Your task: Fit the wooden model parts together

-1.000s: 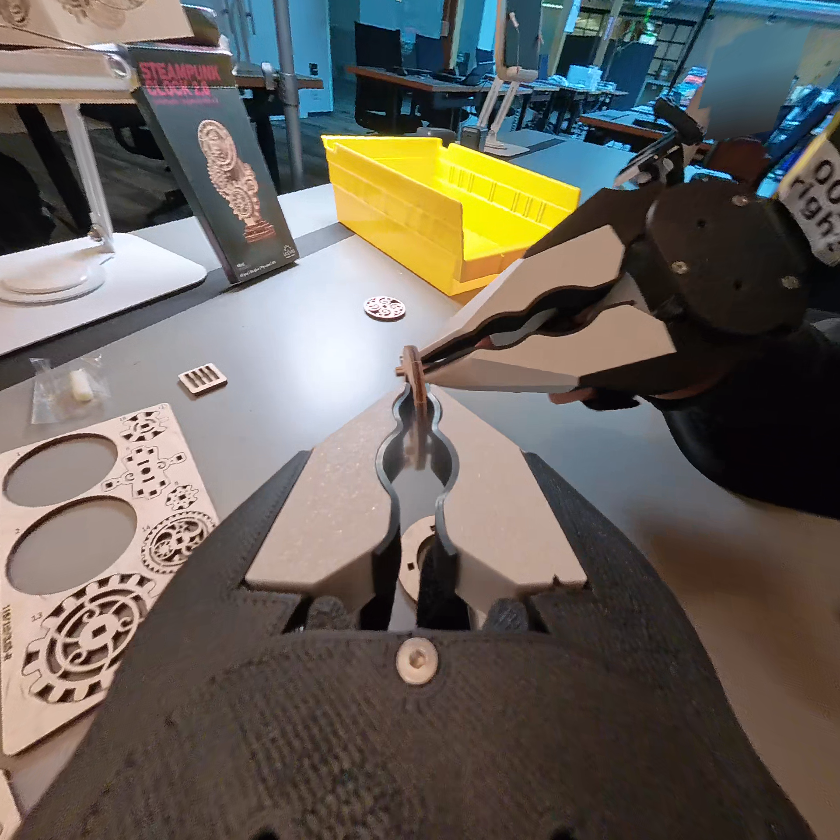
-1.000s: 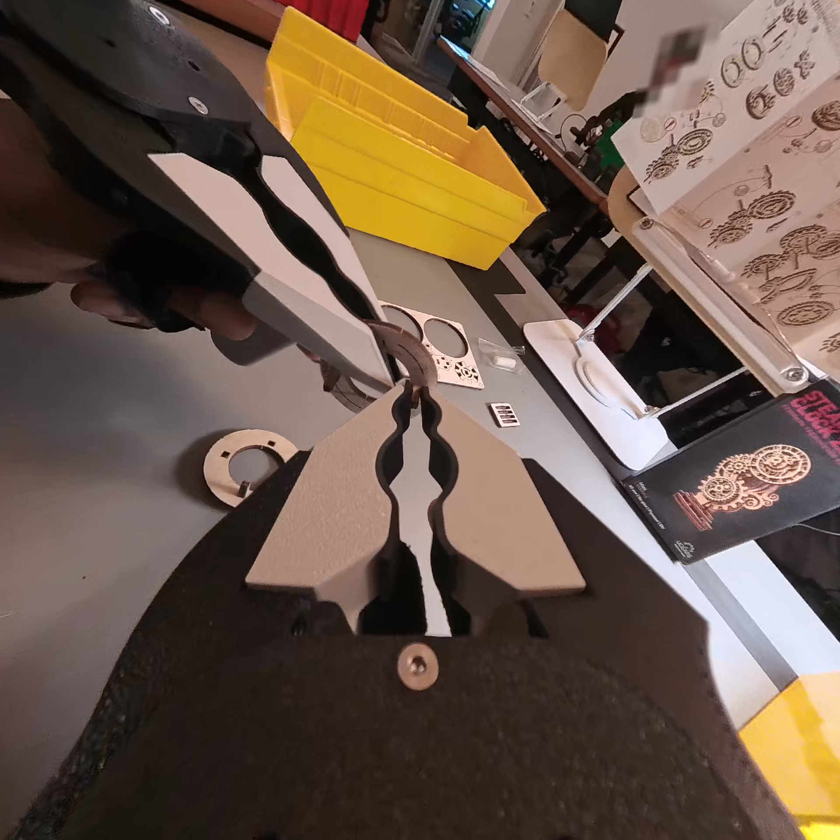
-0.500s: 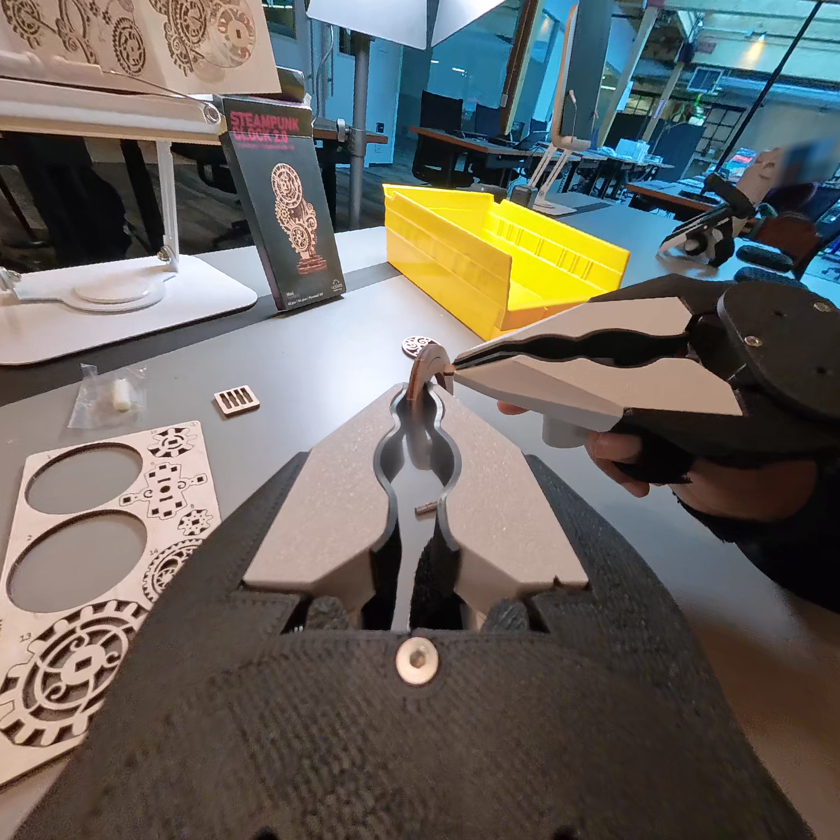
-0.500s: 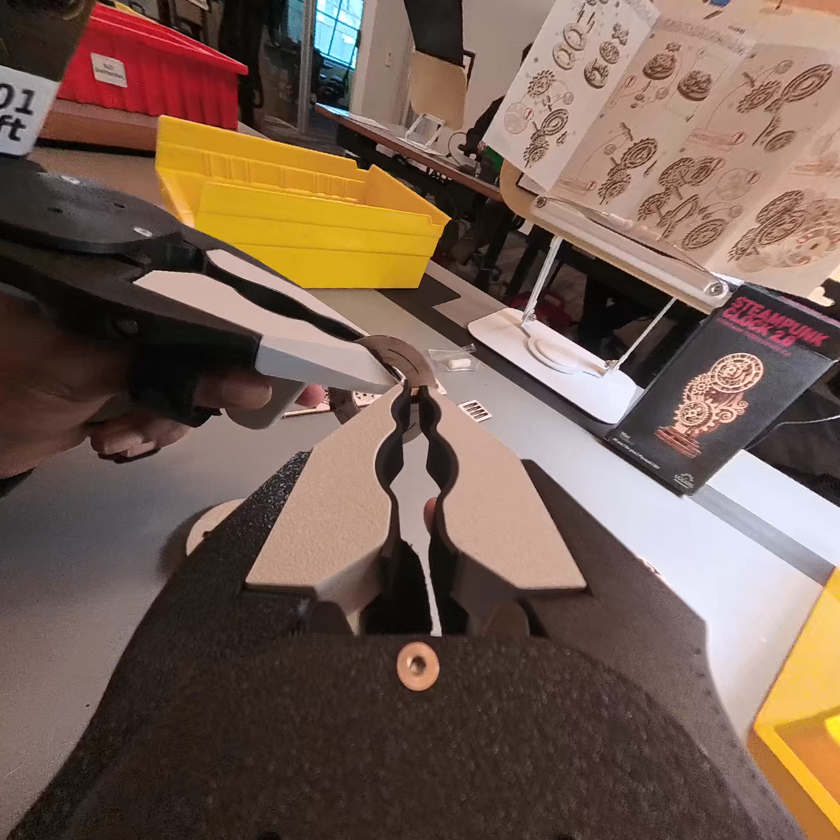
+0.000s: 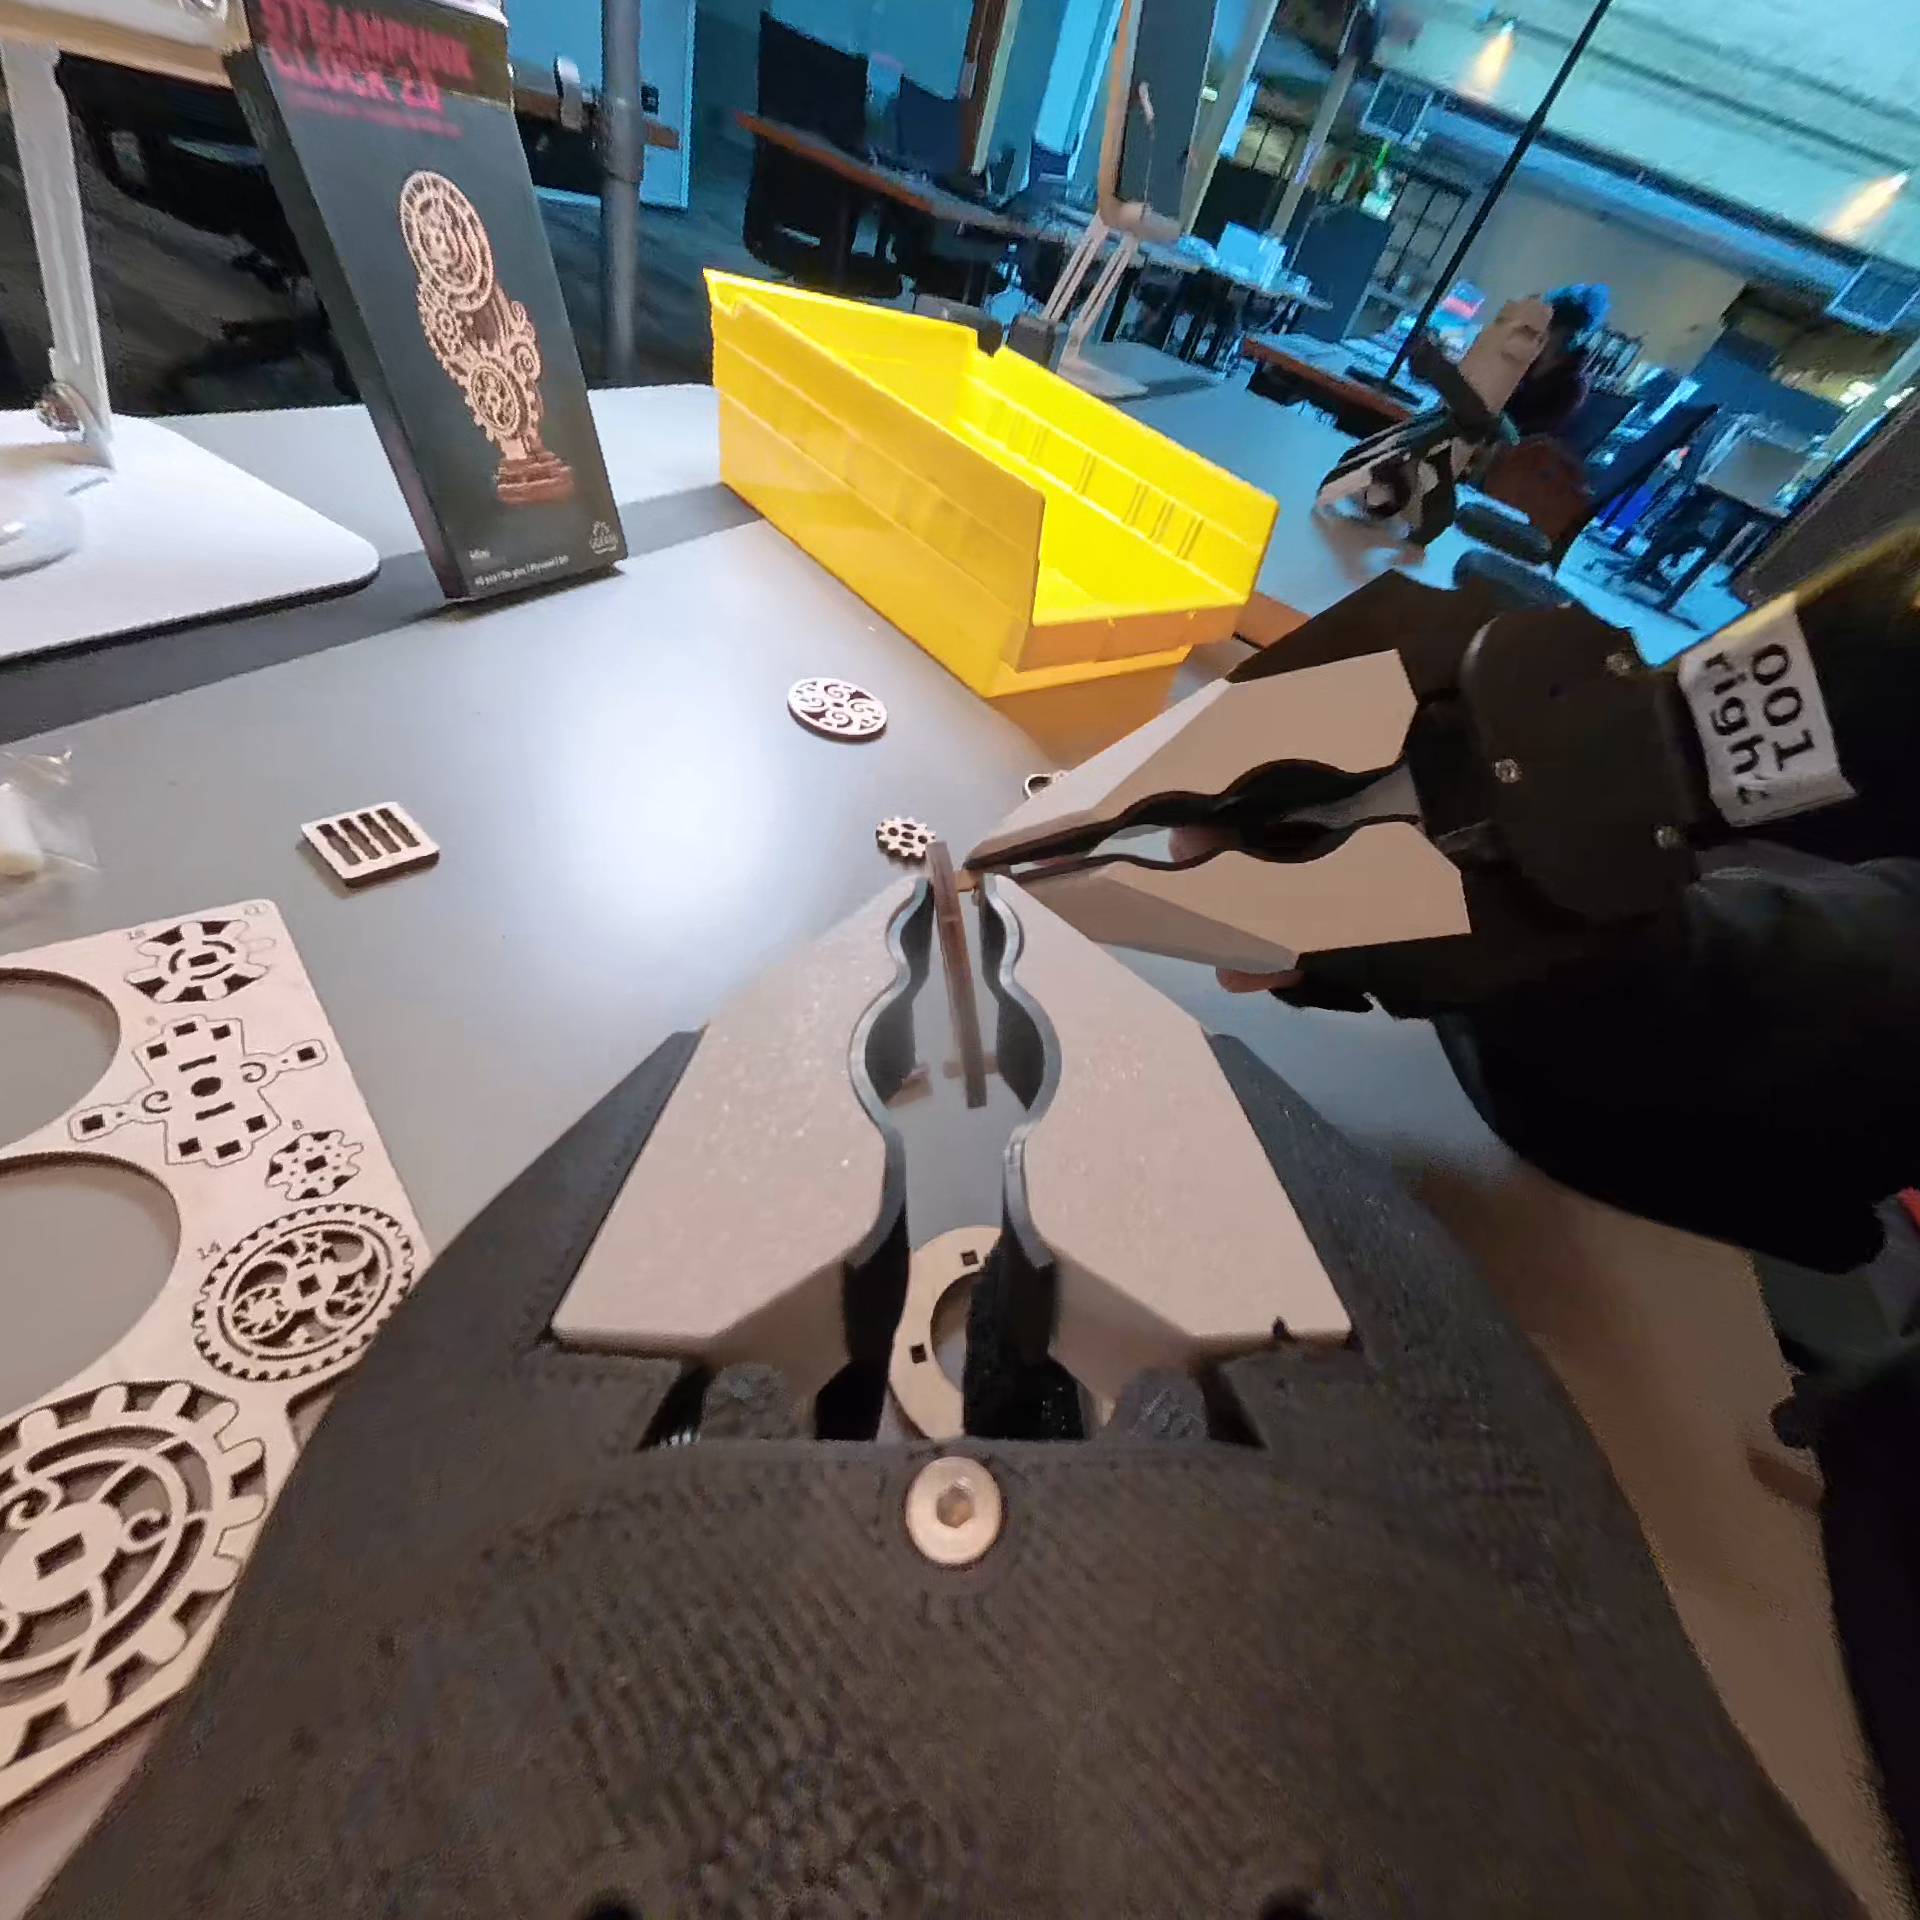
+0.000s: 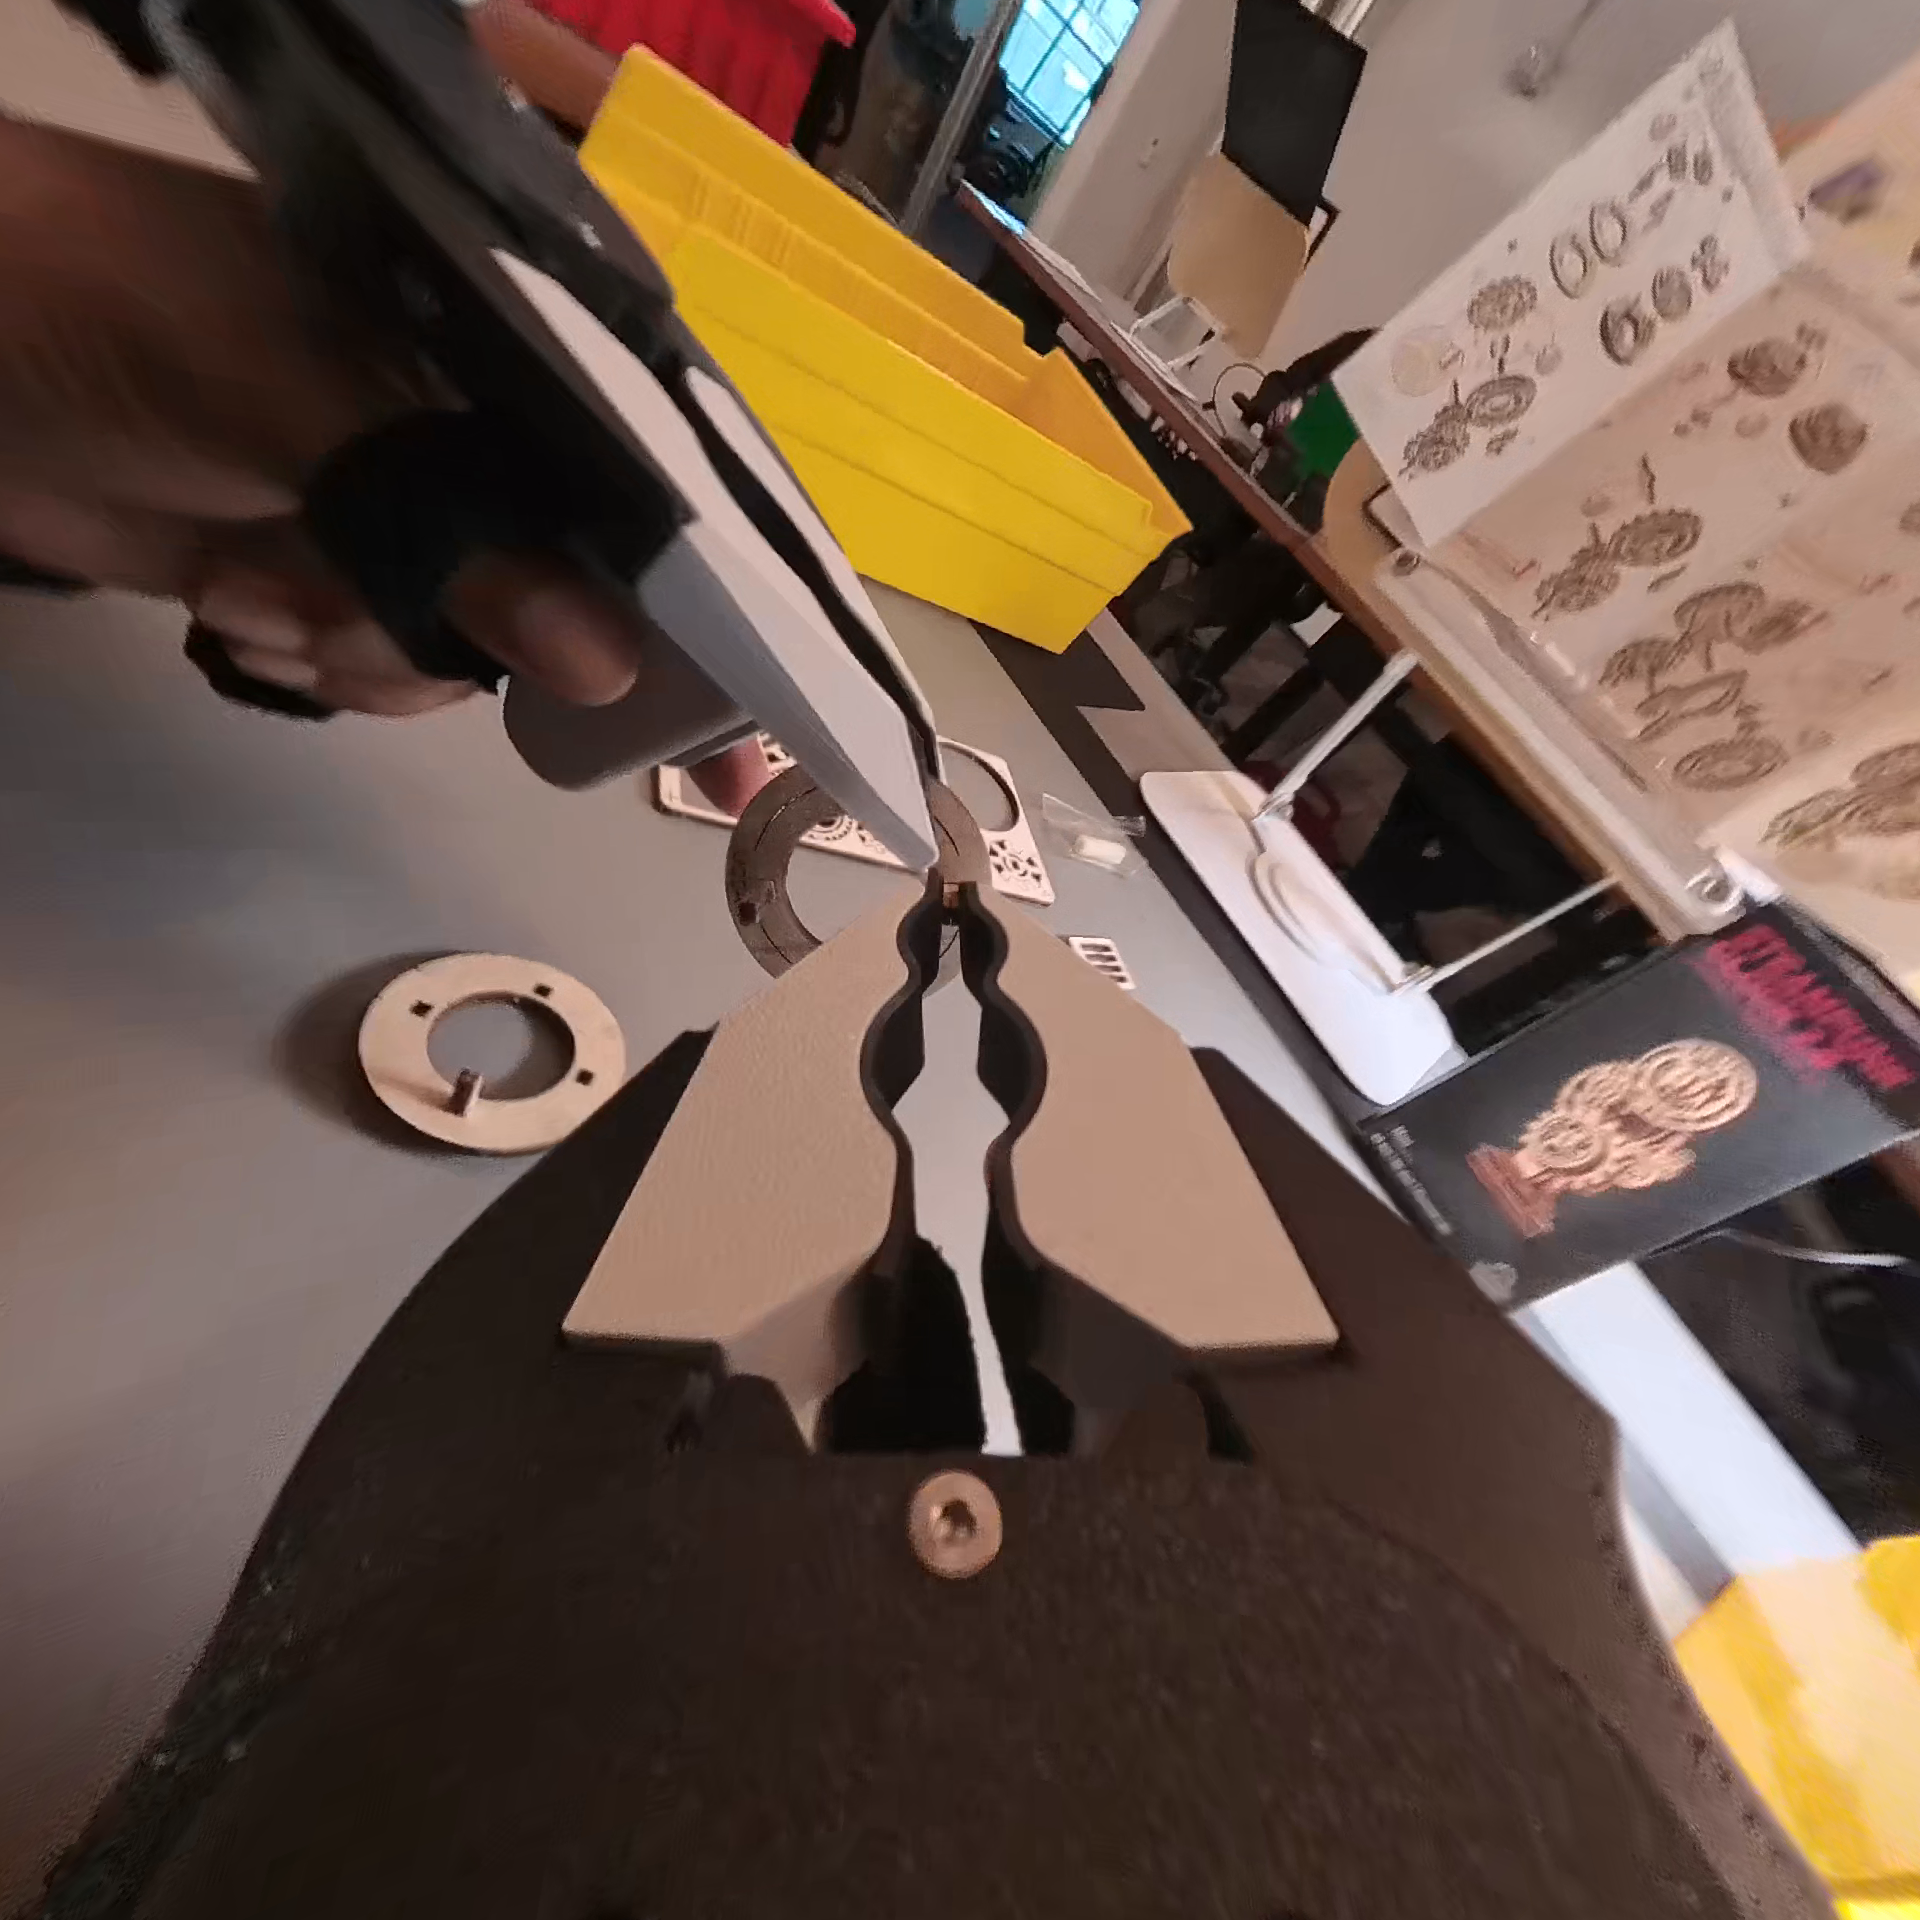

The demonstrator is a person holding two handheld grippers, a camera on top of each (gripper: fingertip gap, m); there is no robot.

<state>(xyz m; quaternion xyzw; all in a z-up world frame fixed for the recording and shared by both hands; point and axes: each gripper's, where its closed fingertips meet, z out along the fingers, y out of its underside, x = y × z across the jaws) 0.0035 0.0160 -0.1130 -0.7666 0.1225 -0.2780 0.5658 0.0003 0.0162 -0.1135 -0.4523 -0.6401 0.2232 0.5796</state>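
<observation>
Swung since half a second back: left gripper [image 5: 951, 894] now presents ring [image 5: 956, 977] edge-on, right gripper [image 6: 948, 904] tilted lower. Left claw clamped on ring, held upright above table [image 5: 623, 748]. Right claw pinched nearly together on tiny peg [image 5: 968, 880], touching ring's top edge. Step in hand, by judgement: seating peg into a ring slot. Next calls for fine alignment and a steady push without twisting ring loose. Lying flat below: second ring [image 6: 490, 1049]. Farther off: part sheet [image 5: 156, 1195], small gear [image 5: 904, 834], round disc [image 5: 836, 708], slotted plate [image 5: 370, 836], yellow bin [image 5: 935, 488], box [image 5: 436, 291].
</observation>
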